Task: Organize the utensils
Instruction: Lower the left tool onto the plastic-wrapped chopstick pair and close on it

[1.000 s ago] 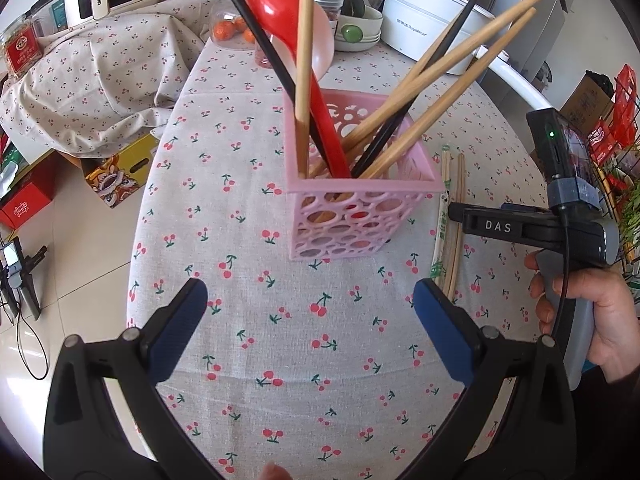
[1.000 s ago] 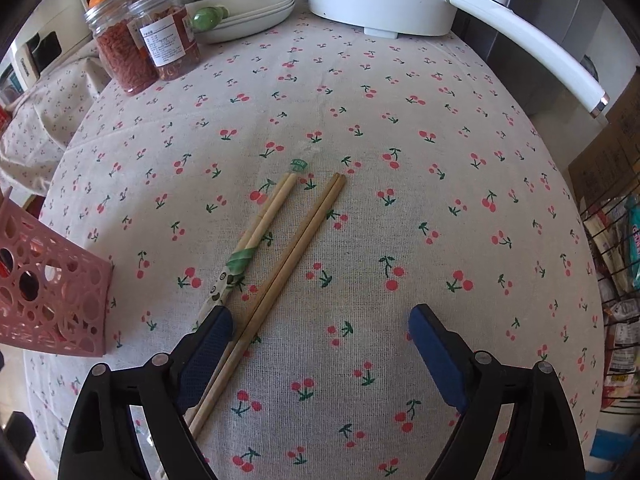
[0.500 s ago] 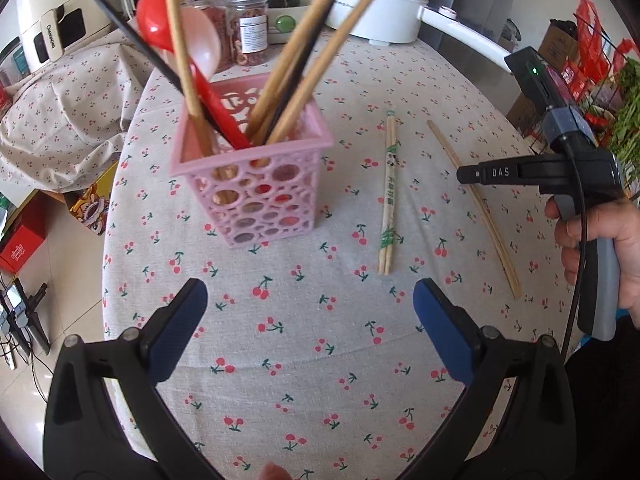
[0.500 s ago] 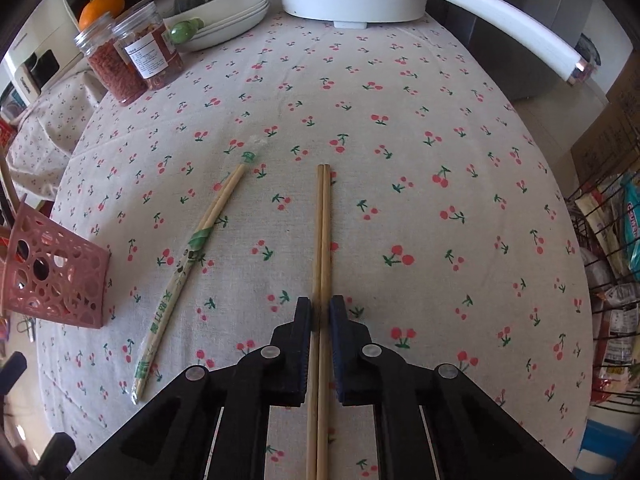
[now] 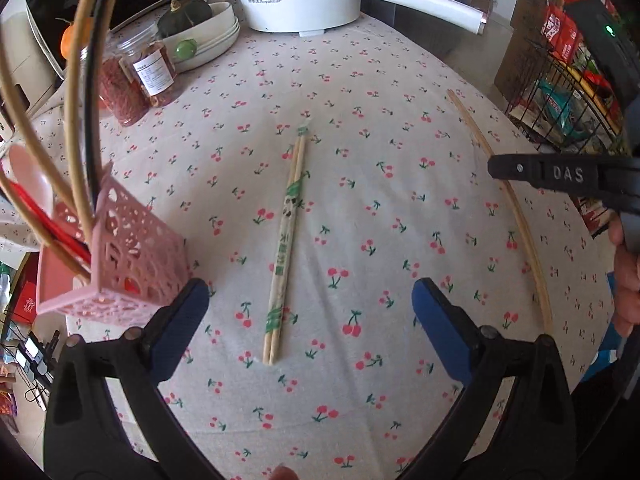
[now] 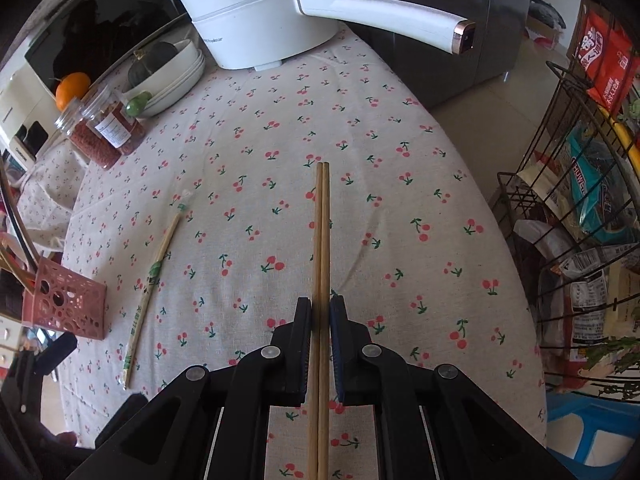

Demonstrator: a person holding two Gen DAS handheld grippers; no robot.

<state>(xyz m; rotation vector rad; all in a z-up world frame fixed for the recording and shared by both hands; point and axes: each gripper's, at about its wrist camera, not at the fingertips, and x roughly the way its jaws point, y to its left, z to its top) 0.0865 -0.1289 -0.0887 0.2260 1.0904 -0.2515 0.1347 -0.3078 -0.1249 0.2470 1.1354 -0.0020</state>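
My right gripper (image 6: 320, 312) is shut on a pair of bare wooden chopsticks (image 6: 322, 232), which point forward over the cherry-print tablecloth; the pair also shows in the left wrist view (image 5: 516, 216), under the right gripper's black body (image 5: 560, 178). My left gripper (image 5: 308, 308) is open and empty, straddling the near end of a paper-wrapped chopstick pair (image 5: 286, 240) lying on the cloth; that pair also shows in the right wrist view (image 6: 154, 276). The pink perforated holder (image 5: 120, 256) stands by my left finger, holding chopsticks and spoons; it also shows in the right wrist view (image 6: 64, 304).
A white electric pot with a long handle (image 6: 264, 20), stacked bowls with a squash (image 6: 168, 68) and jars of red goods (image 6: 108, 128) stand at the table's far side. A wire rack of snack packets (image 6: 580, 216) stands off the right edge.
My right gripper went from open beside both pairs to shut on the bare chopsticks and holds them raised. My left gripper swung right, from facing the holder to over the wrapped pair.
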